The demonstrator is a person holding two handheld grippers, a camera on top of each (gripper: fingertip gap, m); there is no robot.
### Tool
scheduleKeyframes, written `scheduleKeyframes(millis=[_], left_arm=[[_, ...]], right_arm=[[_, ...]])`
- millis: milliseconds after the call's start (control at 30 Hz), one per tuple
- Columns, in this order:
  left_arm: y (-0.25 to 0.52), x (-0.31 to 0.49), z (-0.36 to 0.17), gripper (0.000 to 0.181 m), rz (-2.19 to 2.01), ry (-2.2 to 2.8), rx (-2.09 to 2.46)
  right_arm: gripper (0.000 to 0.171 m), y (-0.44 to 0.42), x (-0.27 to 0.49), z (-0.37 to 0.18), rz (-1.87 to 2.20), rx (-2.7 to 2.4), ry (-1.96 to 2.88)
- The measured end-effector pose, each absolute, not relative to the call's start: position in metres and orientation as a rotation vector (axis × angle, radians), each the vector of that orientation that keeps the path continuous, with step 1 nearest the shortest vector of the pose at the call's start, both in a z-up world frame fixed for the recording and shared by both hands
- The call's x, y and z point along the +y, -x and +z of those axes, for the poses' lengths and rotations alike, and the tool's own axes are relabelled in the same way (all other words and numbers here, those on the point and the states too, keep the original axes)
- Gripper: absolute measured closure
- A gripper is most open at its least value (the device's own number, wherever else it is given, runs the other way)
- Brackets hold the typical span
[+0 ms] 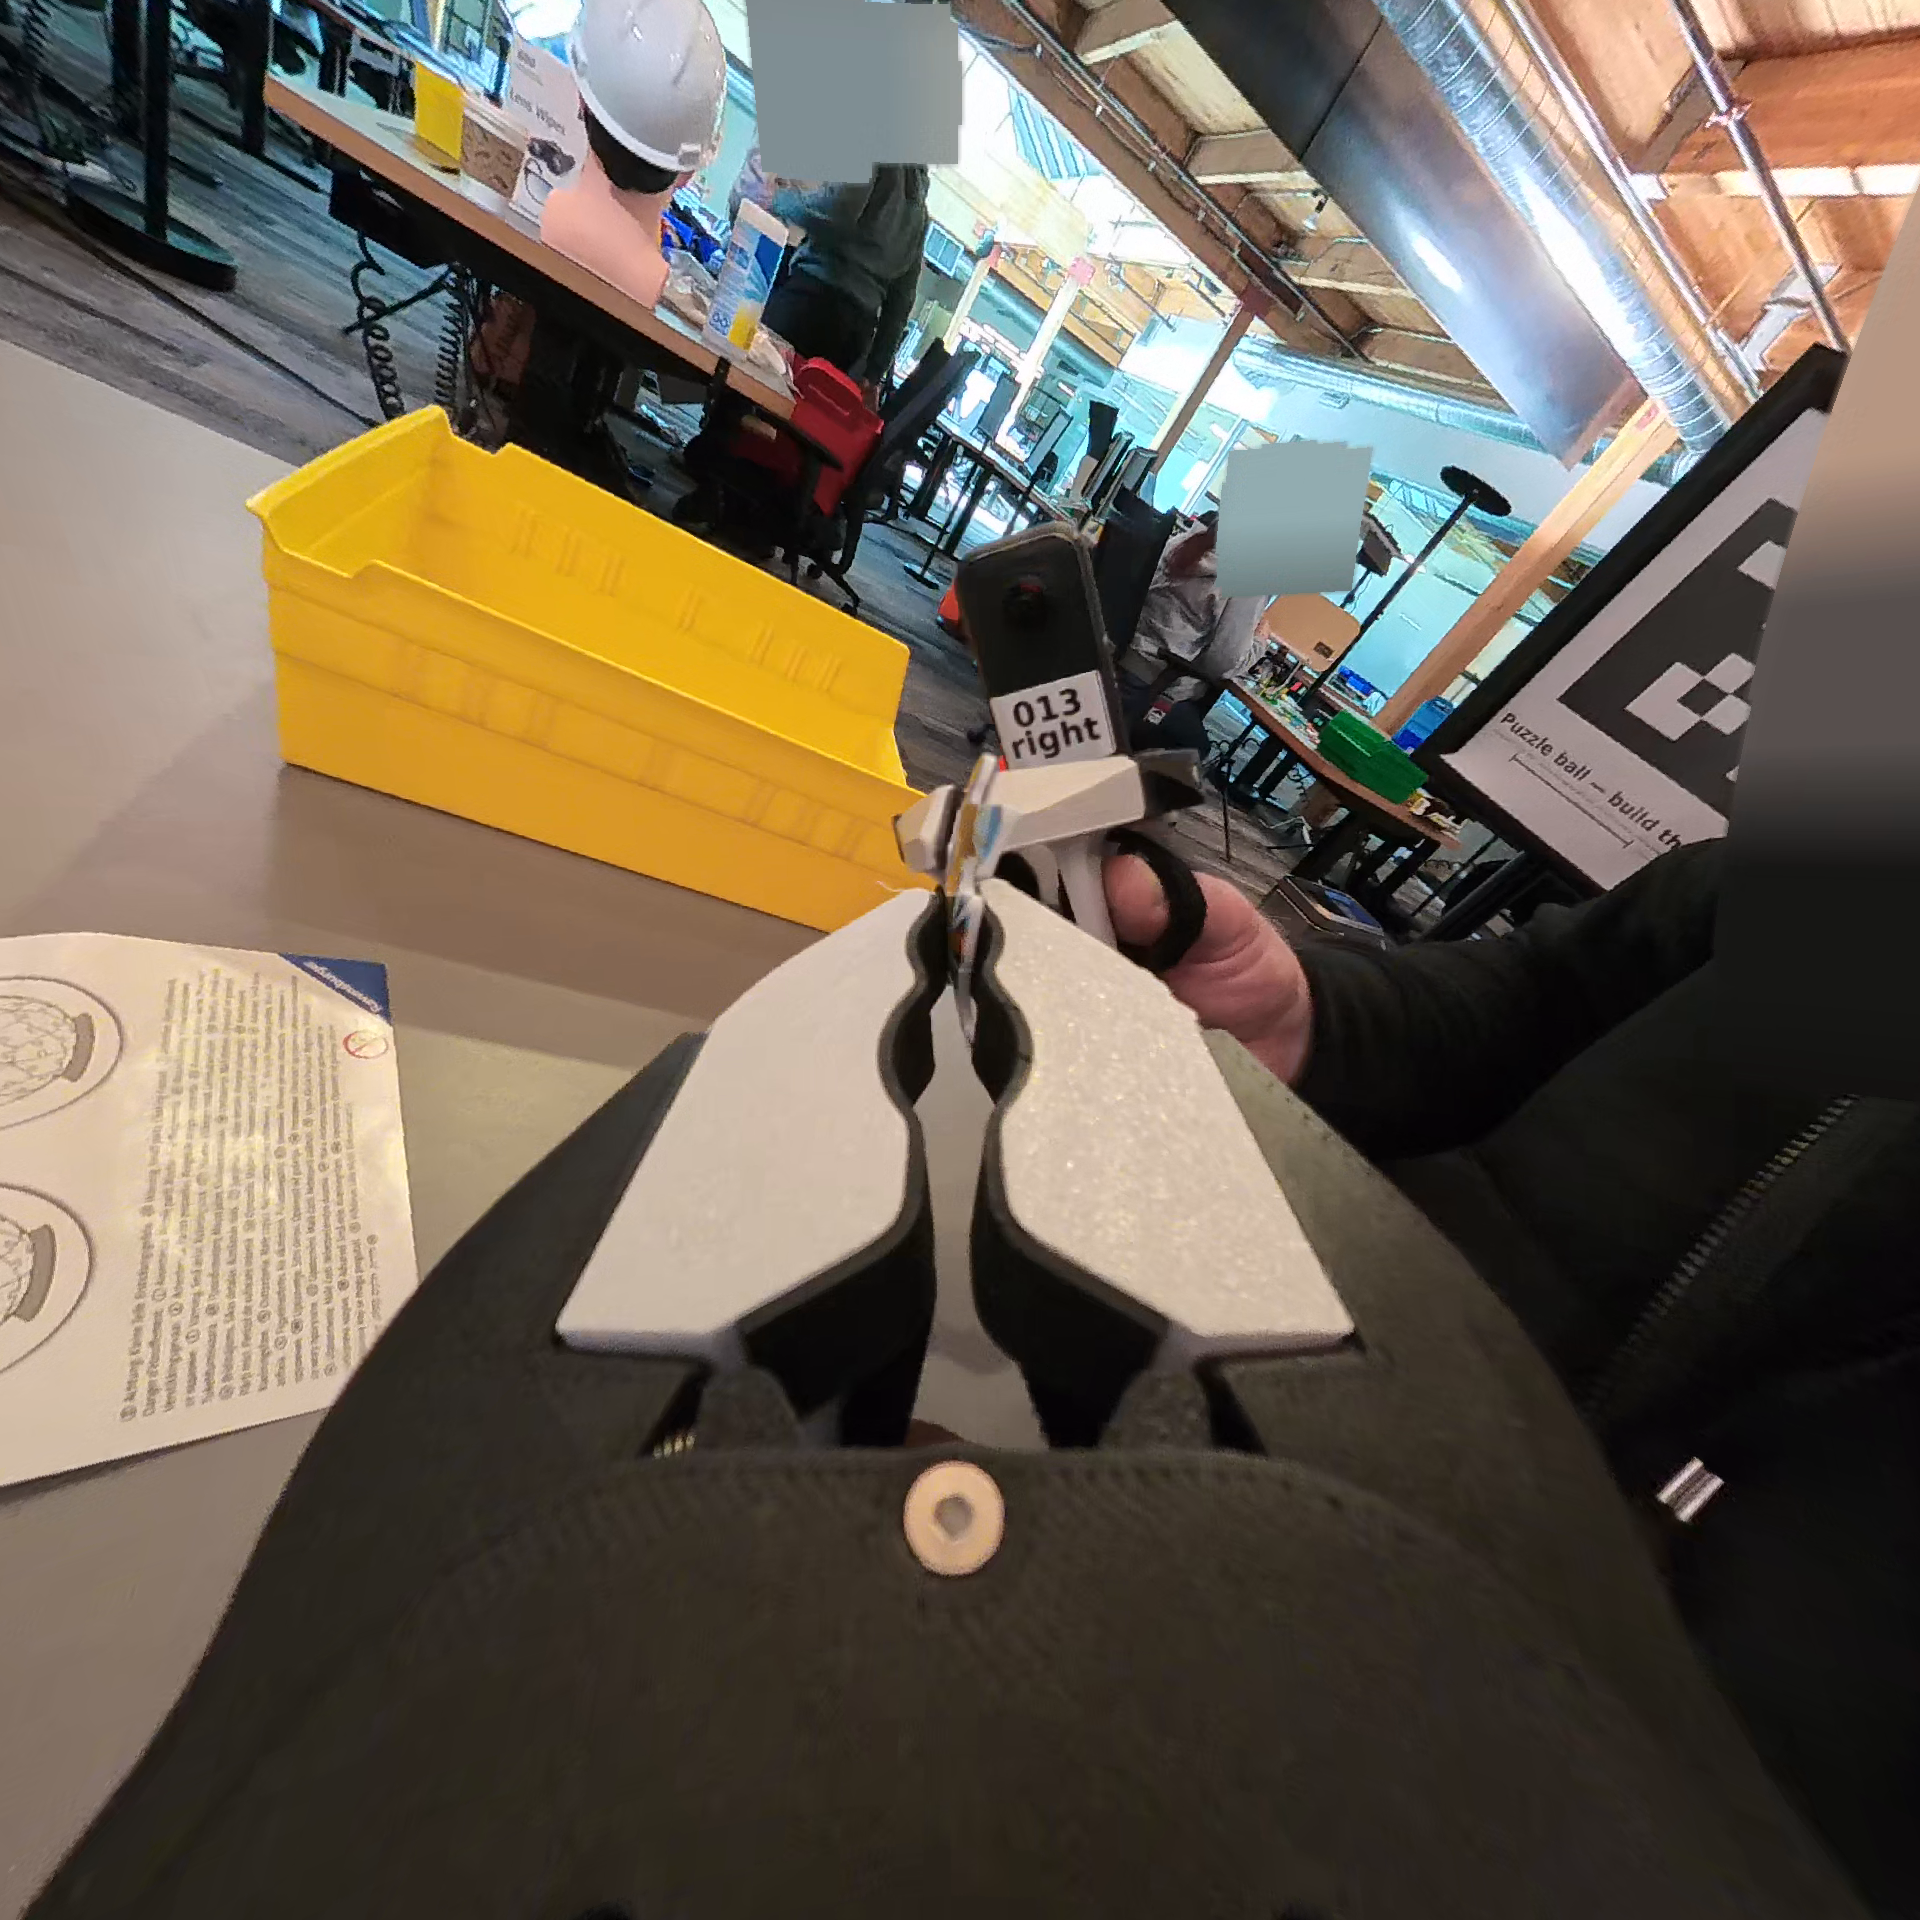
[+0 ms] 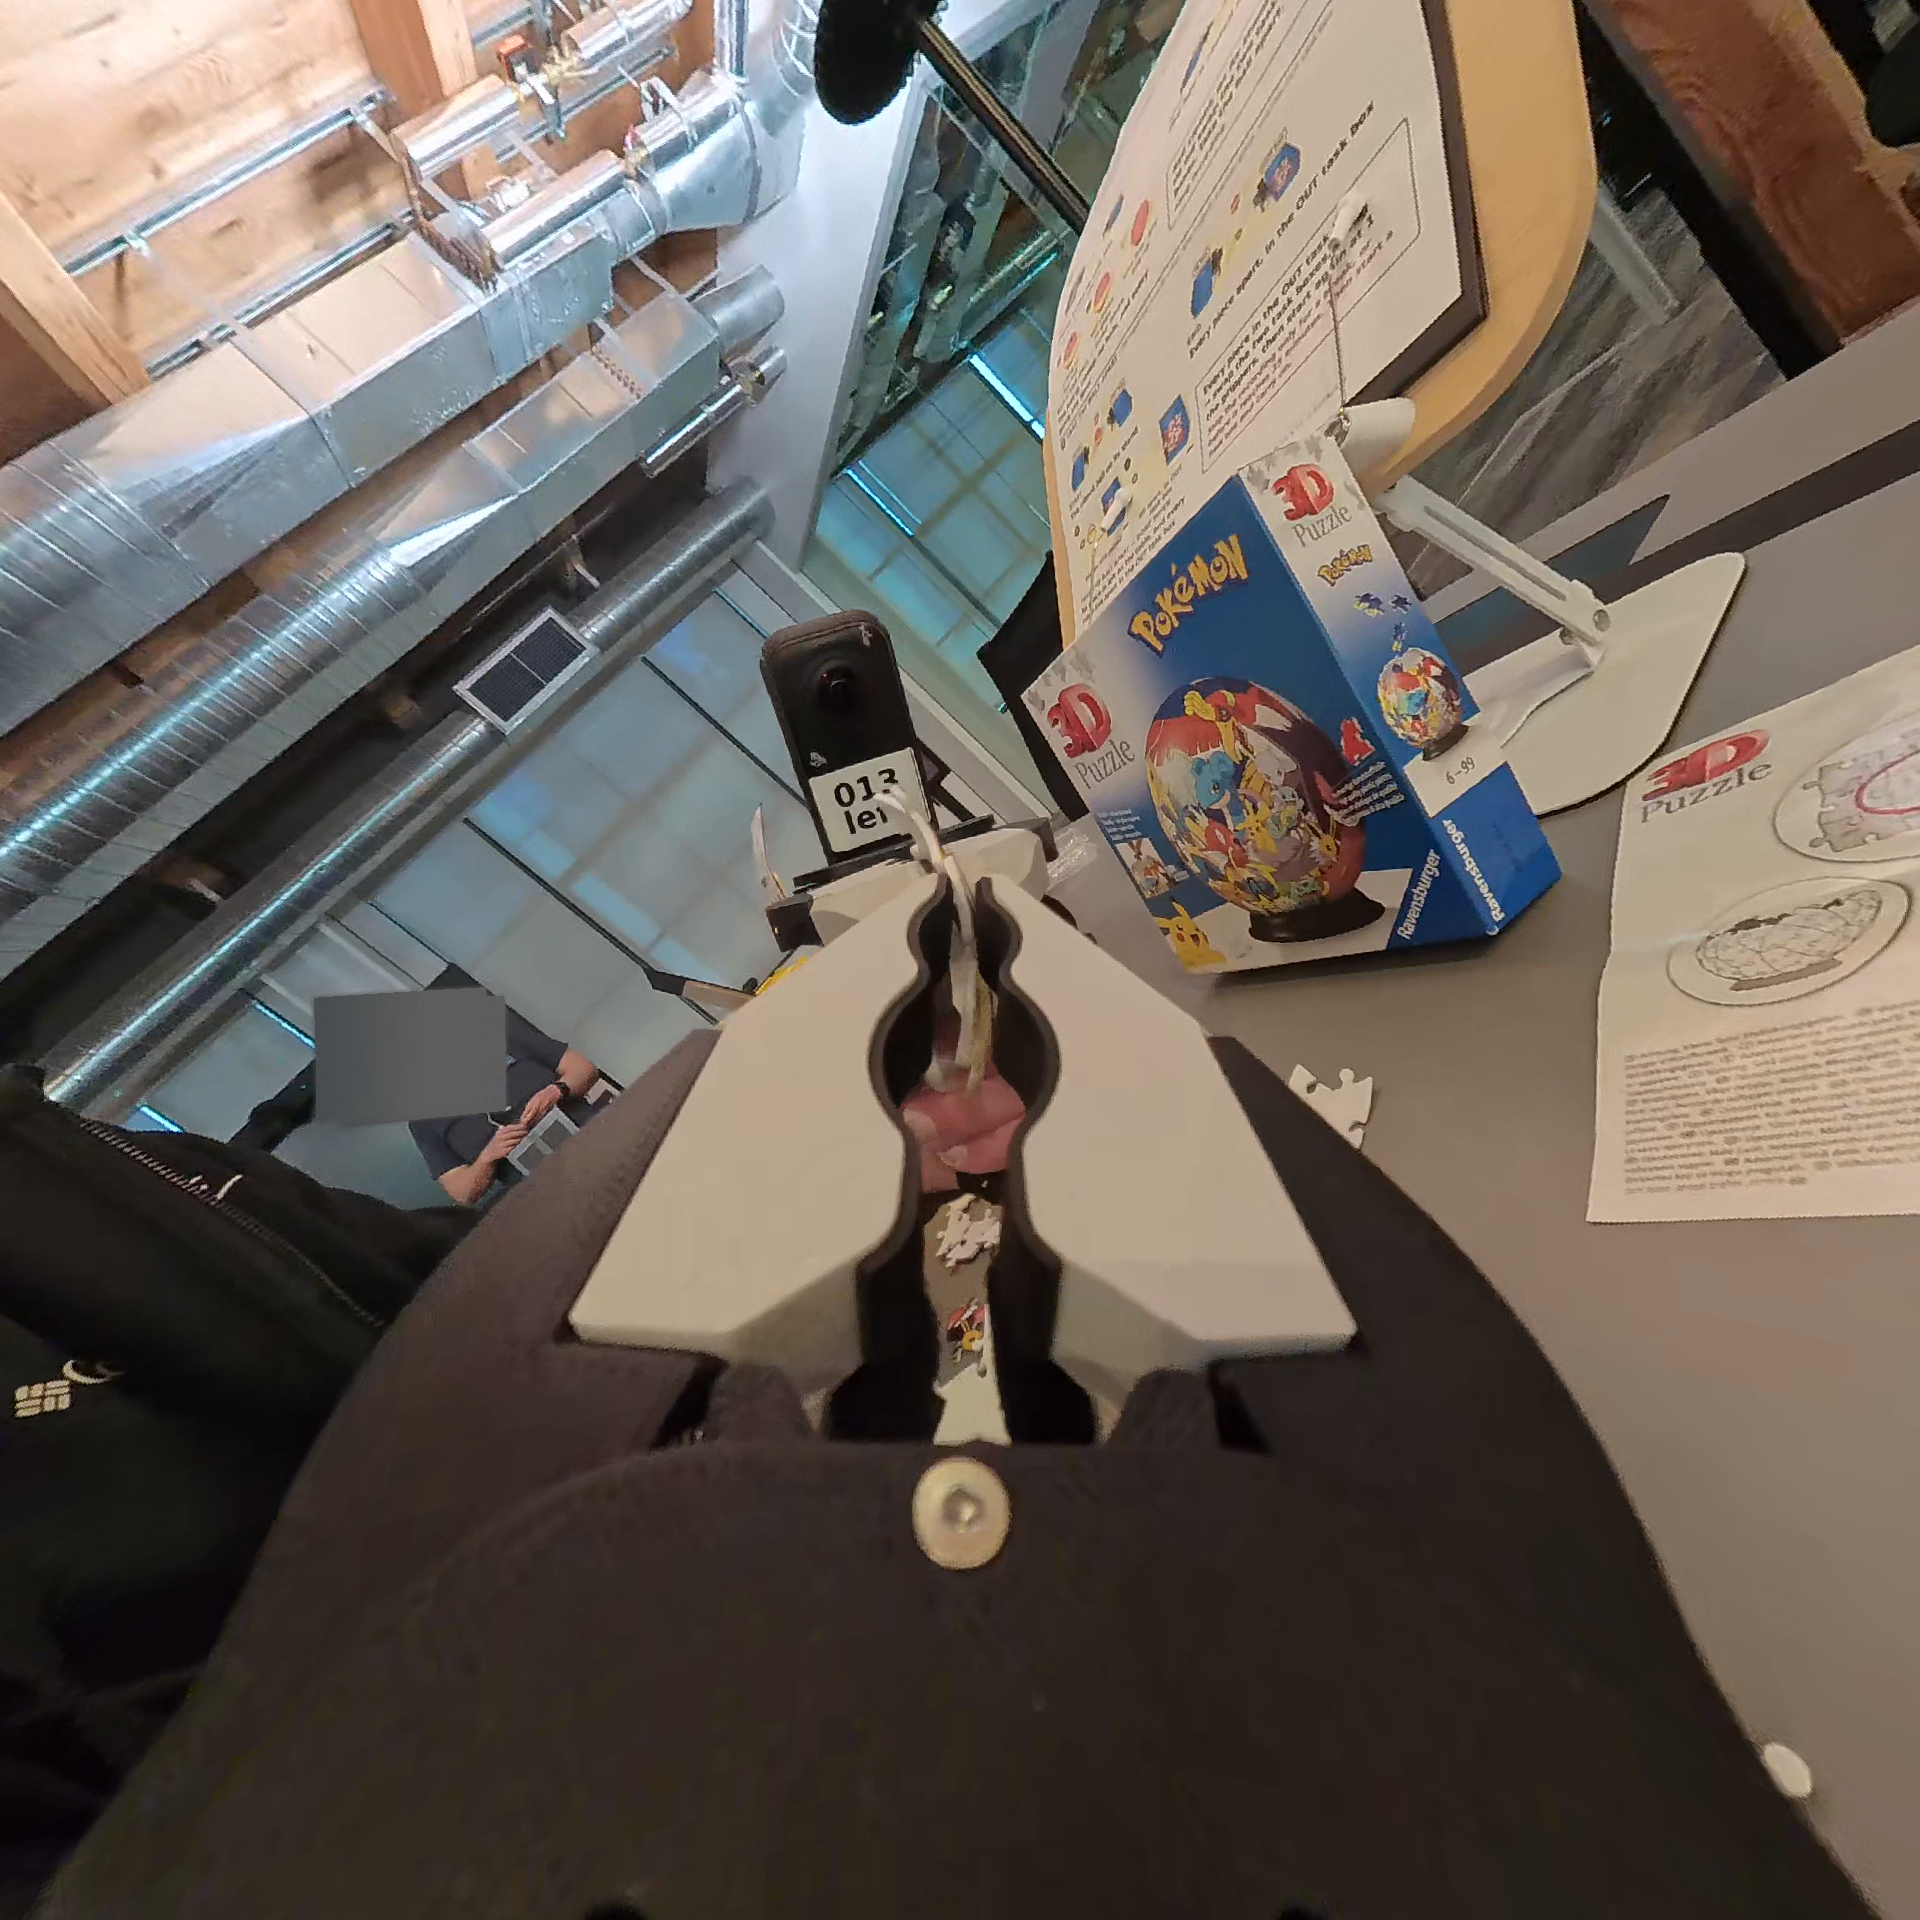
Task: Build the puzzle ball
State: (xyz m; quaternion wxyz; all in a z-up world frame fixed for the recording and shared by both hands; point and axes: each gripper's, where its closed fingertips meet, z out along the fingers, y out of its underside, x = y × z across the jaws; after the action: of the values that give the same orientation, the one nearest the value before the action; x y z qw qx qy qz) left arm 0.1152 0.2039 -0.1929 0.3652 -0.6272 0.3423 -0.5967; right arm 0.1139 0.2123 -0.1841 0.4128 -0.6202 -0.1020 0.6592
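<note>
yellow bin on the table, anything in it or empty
Cannot tell fully. The yellow bin sits upright and the inner walls that show are bare, but its near wall hides the floor.

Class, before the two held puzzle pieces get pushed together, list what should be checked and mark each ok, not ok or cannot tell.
1. Left tool shut on a puzzle piece: ok.
2. Right tool shut on its piece: ok.
3. Tool tips meet, pieces touching: ok.
4. Tabs and slots lined up: cannot tell, seen edge-on.
5. Spare pieces within reach on the table: ok.
6. Instruction sheet lying open: ok.
</note>
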Motion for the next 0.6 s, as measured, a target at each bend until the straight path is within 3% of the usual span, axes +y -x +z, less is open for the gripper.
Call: scheduleKeyframes(millis=[600], left_arm=[[-0.1103,0.2076,-0.1883,0.179,-1.464,1.557,0.765]], right_arm=[[0.171,-0.1129,0.2083,-0.1899,1.621,-0.206,1.622]])
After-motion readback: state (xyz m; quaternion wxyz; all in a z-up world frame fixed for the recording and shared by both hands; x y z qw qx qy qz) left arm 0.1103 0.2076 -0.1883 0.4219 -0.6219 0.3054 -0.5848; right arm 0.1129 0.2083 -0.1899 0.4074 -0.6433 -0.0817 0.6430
